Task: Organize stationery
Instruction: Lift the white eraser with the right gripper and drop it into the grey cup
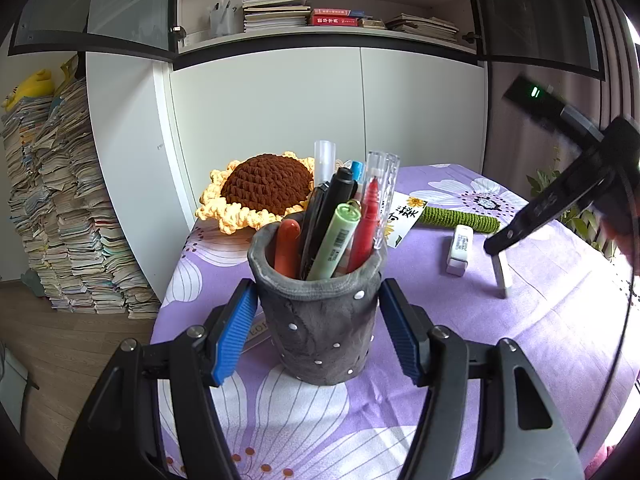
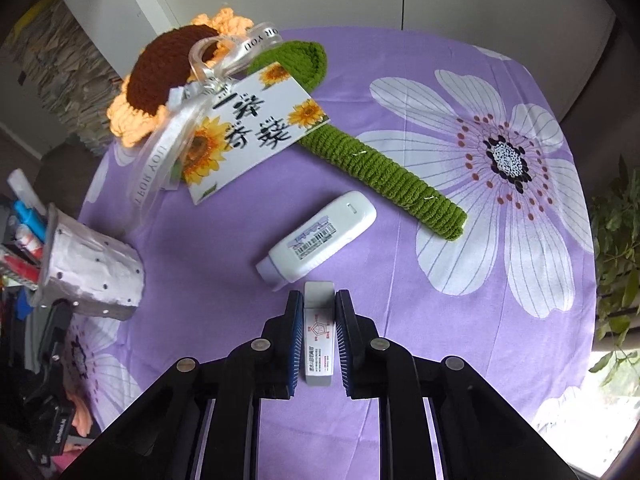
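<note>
Pen cup is pinned in our left gripper, blue pads pressed on both sides of the grey wall, standing upright near the desk's left edge and already crammed with pens. Our right gripper has its jaws nearly shut on a small white stick, gripped along its length with one end poking past the tips. In the left view that stick hangs clear of the cloth, well right of the cup.

Next bit, we reckon: carry the stick over the cup's rim and drop it end-first into a gap between pens, not on top of them. Keep the left squeeze steady so the soft cup doesn't tip.

Pose-wise, the right gripper points steeply down at the desk; the left sits low, aimed slightly down across the desk.

A white eraser lies just beyond the stick, mid-desk, probably next up.
</note>
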